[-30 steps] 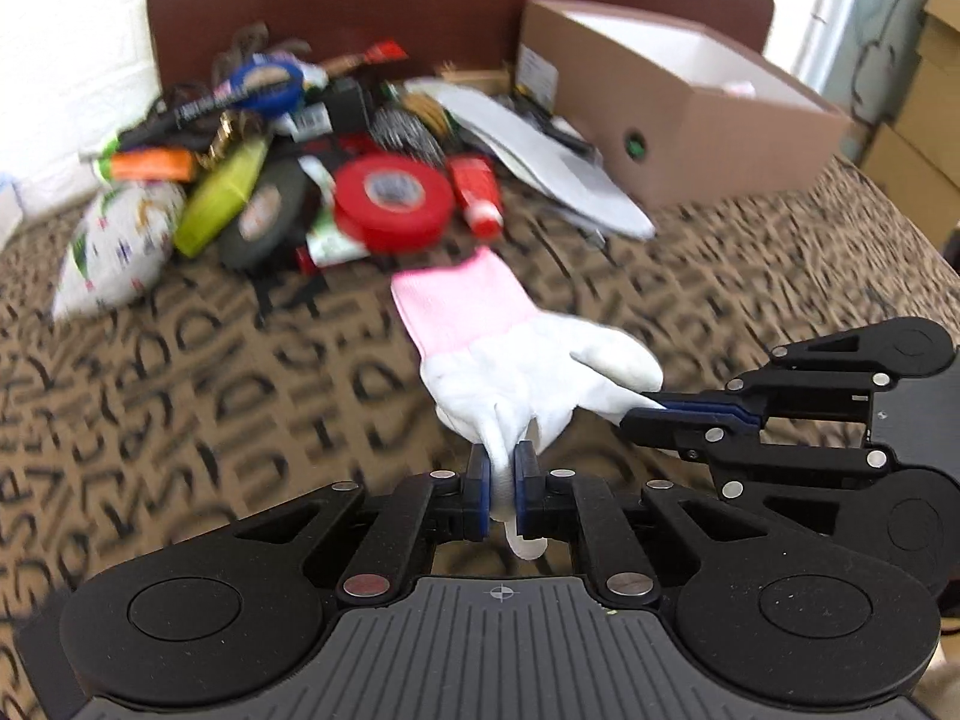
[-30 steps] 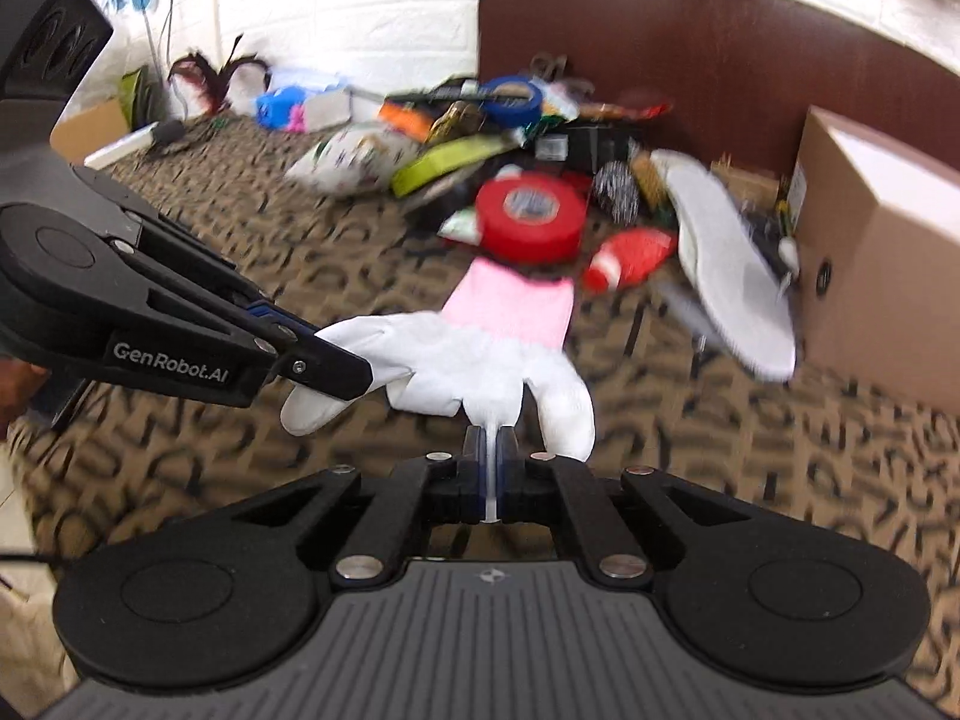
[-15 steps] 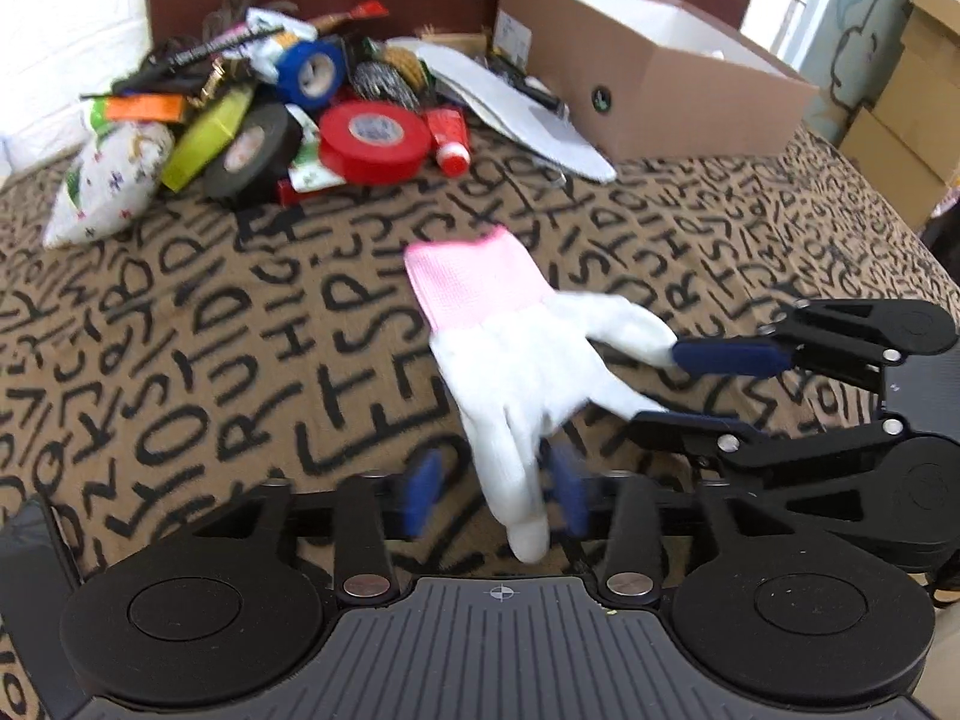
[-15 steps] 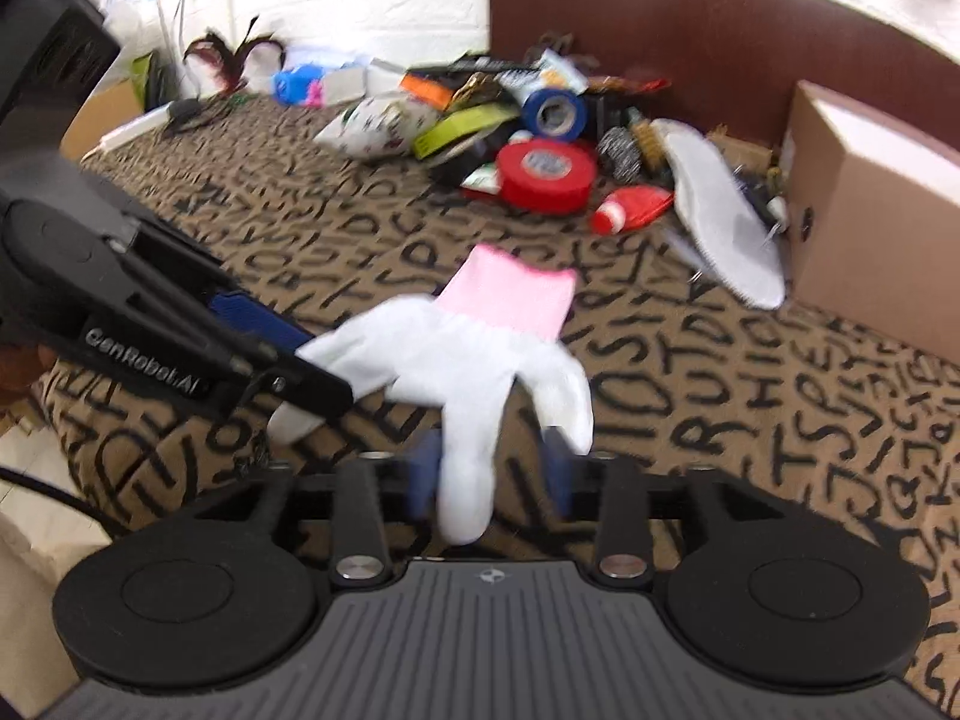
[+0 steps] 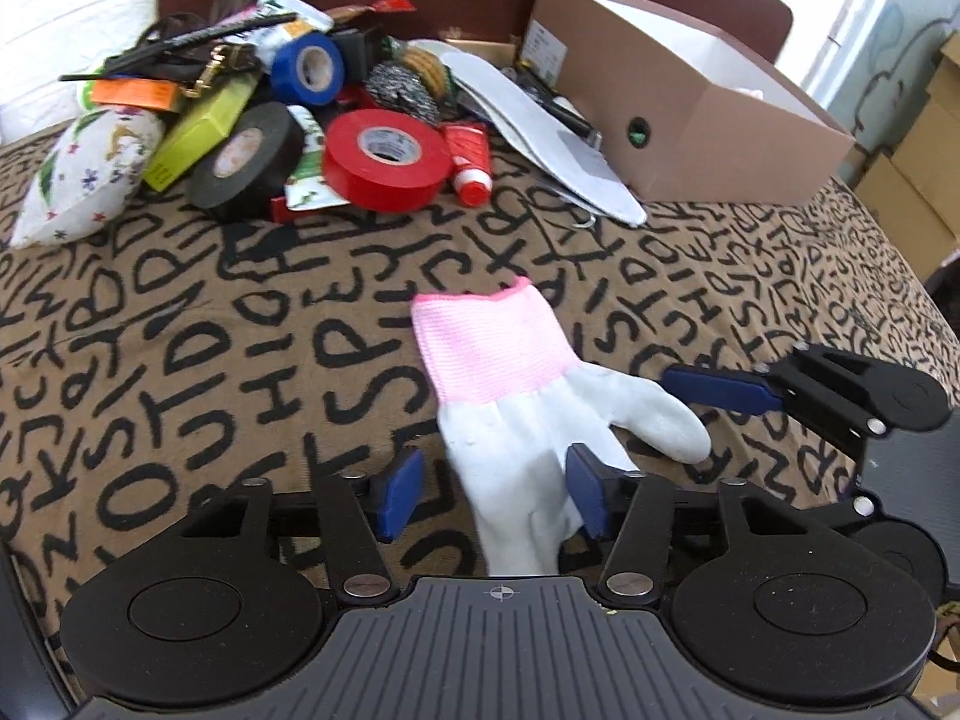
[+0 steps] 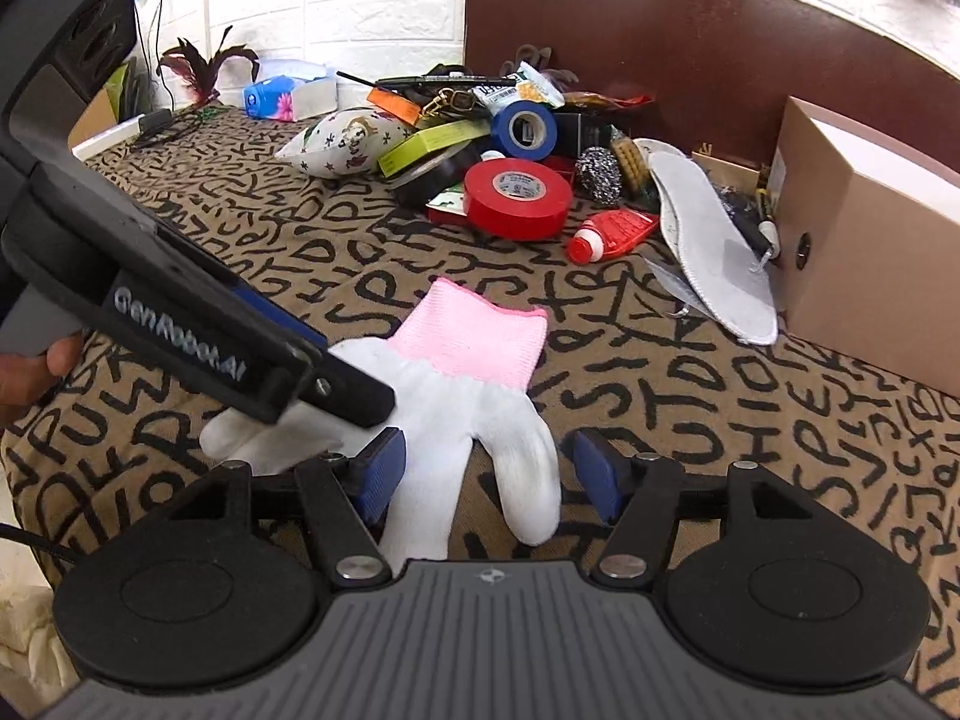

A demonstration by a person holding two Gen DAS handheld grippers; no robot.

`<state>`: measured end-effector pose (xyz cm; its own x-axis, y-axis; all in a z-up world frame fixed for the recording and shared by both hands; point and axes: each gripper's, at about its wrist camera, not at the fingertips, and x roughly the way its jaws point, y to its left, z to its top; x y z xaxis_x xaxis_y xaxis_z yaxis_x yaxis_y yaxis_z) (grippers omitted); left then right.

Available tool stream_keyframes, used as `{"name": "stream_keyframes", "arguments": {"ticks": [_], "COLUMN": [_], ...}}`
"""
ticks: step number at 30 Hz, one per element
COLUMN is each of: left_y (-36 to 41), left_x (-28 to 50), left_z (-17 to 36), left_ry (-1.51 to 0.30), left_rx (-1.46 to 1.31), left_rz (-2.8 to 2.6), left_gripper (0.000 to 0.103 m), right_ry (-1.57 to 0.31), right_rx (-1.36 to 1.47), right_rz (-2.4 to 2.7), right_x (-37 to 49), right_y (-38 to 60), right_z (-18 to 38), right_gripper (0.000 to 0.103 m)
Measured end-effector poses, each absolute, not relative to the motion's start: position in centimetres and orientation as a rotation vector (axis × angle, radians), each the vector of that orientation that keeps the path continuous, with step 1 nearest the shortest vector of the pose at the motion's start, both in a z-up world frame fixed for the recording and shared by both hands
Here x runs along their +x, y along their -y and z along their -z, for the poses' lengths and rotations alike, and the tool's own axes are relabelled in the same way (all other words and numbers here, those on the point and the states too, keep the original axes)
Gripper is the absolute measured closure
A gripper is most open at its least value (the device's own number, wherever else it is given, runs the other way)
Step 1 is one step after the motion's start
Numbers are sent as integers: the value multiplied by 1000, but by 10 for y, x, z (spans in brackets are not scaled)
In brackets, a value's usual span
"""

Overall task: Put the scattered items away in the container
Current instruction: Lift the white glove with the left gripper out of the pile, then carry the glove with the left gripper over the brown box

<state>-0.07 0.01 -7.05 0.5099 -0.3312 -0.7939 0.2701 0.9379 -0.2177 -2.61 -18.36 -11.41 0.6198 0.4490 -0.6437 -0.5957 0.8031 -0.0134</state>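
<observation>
A white glove with a pink cuff (image 5: 510, 420) (image 6: 468, 384) lies flat on the letter-patterned cloth, fingers toward me. My left gripper (image 5: 492, 495) straddles two of its fingers; its jaws are closing, and the pads are not pressing the fabric. My right gripper (image 6: 486, 480) stands over the other glove fingers with its jaws opening and nothing pinched. In the left wrist view a blue-padded finger (image 5: 720, 387) of the right gripper reaches in beside the glove's thumb. The open cardboard box (image 5: 690, 120) (image 6: 870, 252) stands at the back right.
Behind the glove is a pile: red tape (image 5: 384, 159), black tape (image 5: 246, 159), blue tape (image 5: 309, 69), a red tube (image 5: 468, 159), a white insole (image 5: 558, 144), a floral pouch (image 5: 90, 174) and several small items. Bare cloth surrounds the glove. A dark headboard (image 6: 690, 30) backs the pile.
Both grippers were shut on glove fingers a second ago; both have let go and stand apart. The glove now lies flat on the cloth, a little lower than before.
</observation>
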Motion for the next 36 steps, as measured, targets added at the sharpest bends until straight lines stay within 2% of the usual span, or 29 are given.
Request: {"name": "stream_keyframes", "arguments": {"ticks": [1,3,5,7,9,10,12,13,14,15,16,18,21,22,36], "left_y": [2,4,5,4,3,4,6,8,9,10,11,14,24,25,85], "left_x": [0,1,1,3,6,7,8,8,8,9,10,12,15,18,57], "left_z": [71,72,72,72,73,74,73,73,73,73,74,75,73,71,-3], "left_ry": [-975,-976,-975,-978,-982,-985,-979,-979,-978,-977,-976,-980,-973,-975,-804], "left_rx": [-60,-39,-32,-36,-47,-43,-24,-13,-6,-2,2,1,44,41,10], "left_rz": [369,367,371,371,369,372,369,373,374,372,370,372,374,382,519], "left_gripper": [53,57,58,52,51,56,76,76,76,76,60,58,90,93,94], "right_ry": [-676,-684,-686,-686,-692,-695,-693,-692,-690,-688,-684,-687,-693,-689,-491], "right_rx": [-230,-221,-219,-212,-207,-206,-203,-201,-204,-213,-221,-210,-188,-182,-78], "right_rz": [-613,-626,-633,-633,-630,-628,-637,-645,-647,-648,-651,-656,-650,-643,-518], "right_x": [-25,-23,-22,-20,-18,-17,-17,-17,-17,-17,-17,-14,-9,-8,24], "right_y": [183,182,181,180,180,179,178,177,175,173,172,171,174,175,248], "right_z": [115,115,116,115,117,118,118,118,118,119,119,120,118,116,50], "right_gripper": [41,45,53,54,54,55,69,84,89,90,91,92,93,94,94]}}
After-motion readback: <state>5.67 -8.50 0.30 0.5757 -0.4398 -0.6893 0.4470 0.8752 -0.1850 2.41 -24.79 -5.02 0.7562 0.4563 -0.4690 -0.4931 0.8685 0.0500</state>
